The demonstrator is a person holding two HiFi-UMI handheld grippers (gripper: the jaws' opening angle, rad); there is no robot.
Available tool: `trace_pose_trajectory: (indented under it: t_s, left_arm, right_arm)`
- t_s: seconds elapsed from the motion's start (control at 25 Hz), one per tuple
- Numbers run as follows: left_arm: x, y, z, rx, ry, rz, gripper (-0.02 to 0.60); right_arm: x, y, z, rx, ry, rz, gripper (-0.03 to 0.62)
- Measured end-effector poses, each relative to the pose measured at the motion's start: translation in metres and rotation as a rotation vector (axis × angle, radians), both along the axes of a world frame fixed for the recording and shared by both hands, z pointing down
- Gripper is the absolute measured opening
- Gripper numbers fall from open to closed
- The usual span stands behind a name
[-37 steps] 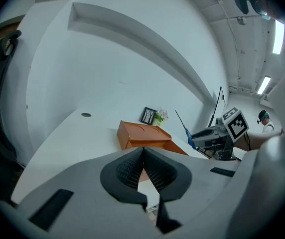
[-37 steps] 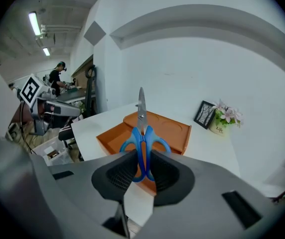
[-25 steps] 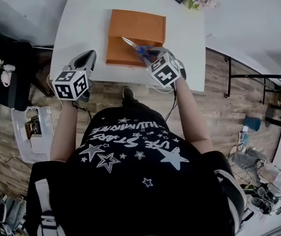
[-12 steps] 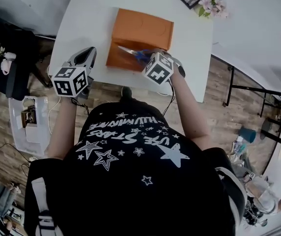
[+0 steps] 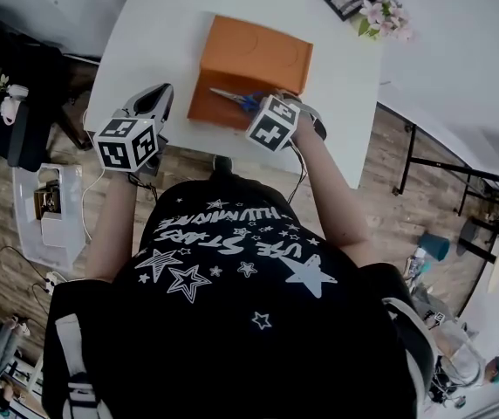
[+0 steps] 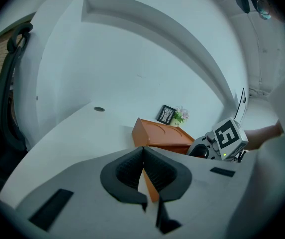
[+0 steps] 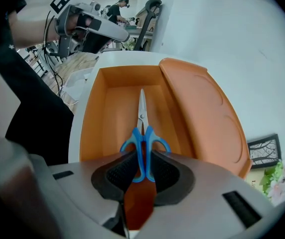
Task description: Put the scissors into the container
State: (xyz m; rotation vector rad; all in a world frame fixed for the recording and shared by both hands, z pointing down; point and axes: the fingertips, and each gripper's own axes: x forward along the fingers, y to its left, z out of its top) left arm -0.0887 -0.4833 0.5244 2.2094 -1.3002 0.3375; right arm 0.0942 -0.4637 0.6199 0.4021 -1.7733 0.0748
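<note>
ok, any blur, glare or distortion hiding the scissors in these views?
Head view: fisheye bends the edges, but the blue-handled scissors read small yet clear over the orange container. Right gripper view: dark round vignette, scissors crisp, no glare. Left gripper view: dim and bluish, scissors not visible.

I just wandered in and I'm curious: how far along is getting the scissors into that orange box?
Done: the orange container lies open, lid aside, and the scissors are picked up. In hand: the right gripper grips their blue handles, blades over the opening. Left: lower and release. The left gripper is shut, empty.
</note>
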Motion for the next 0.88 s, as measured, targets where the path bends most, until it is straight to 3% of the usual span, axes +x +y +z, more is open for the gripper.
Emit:
trace_pose_trajectory:
  t_s: [0.32, 0.6, 0.88]
  left_arm:
    - [0.003, 0.001, 0.004, -0.008, 0.002, 0.0, 0.02]
    - [-0.002, 0.005, 0.004, -0.005, 0.008, 0.003, 0.018]
    - [-0.002, 0.008, -0.001, 0.007, 0.015, 0.018, 0.02]
  right_arm:
    - [0.003, 0.002, 0.007, -0.019, 0.052, -0.013, 0.101]
    - [-0.004, 0.007, 0.003, -0.042, 0.009, -0.004, 0.103]
    - [0.003, 0.002, -0.014, 0.014, -0.05, 0.066, 0.103]
